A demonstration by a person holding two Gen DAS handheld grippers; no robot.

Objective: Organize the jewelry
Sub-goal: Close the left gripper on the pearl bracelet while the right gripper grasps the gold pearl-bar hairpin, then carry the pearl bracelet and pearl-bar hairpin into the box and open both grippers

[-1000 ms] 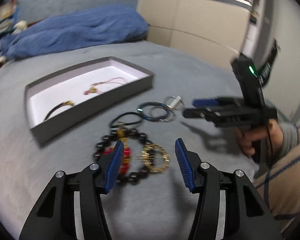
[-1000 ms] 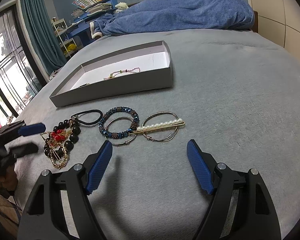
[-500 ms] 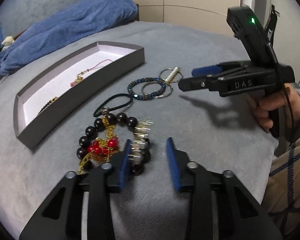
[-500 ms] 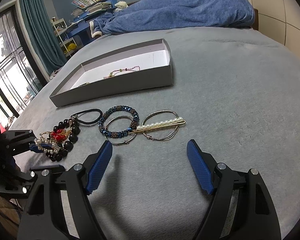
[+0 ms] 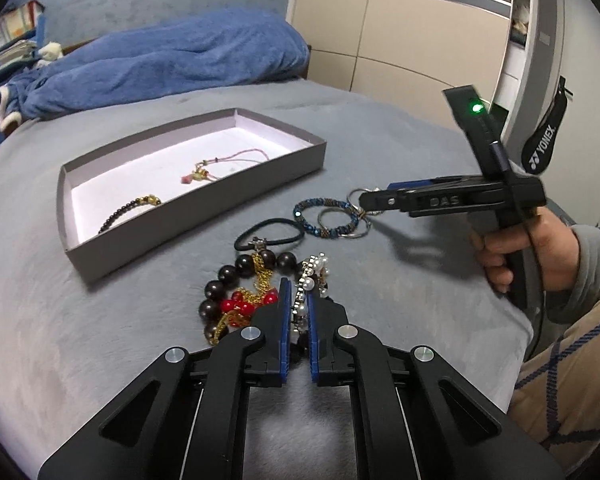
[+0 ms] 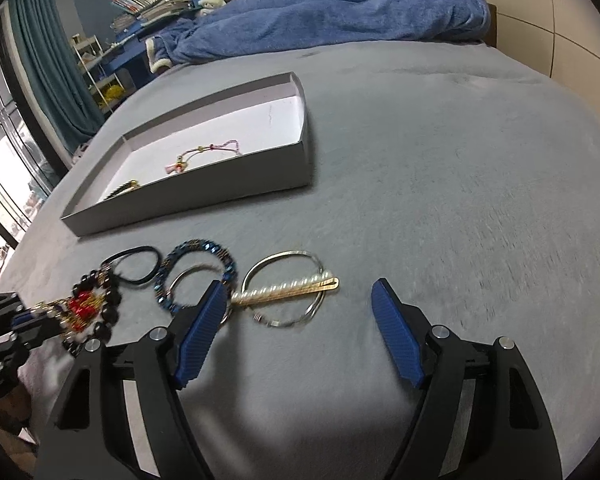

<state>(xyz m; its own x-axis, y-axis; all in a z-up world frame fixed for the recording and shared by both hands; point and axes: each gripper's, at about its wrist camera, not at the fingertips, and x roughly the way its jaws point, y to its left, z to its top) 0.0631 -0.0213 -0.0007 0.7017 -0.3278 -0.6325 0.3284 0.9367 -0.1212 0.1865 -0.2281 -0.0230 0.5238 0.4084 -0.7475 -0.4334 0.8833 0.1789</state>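
The bed (image 6: 440,168), under a grey cover, carries everything; a rumpled blue blanket (image 5: 160,64) lies along its far side. A shallow grey tray (image 5: 204,216) with a white floor sits on the cover, and in it lie a pink cord bracelet (image 5: 216,168) toward the middle and a dark beaded strand (image 5: 128,210) near one end.

In front of the tray the loose jewelry lies in a row: a thin silver bangle (image 6: 288,292) with a pearl hair clip (image 6: 288,289) lying across it, a blue beaded bracelet (image 5: 326,216) overlapping a smaller silver ring (image 5: 332,216), a black hair tie (image 5: 268,236), and a heap made of a dark bead bracelet (image 5: 224,280), a gold chain with red beads (image 5: 248,300) and a pearl-and-rhinestone piece (image 5: 310,280).

The left tool (image 5: 298,300) has just been closing and its blue pads now pinch the pearl-and-rhinestone piece, which stands up between them at the edge of the heap.

The right tool (image 6: 300,308), held in a hand (image 5: 528,248), has its jaws wide apart and has just been narrowing slightly; it hangs over the silver bangle and pearl hair clip, gripping nothing
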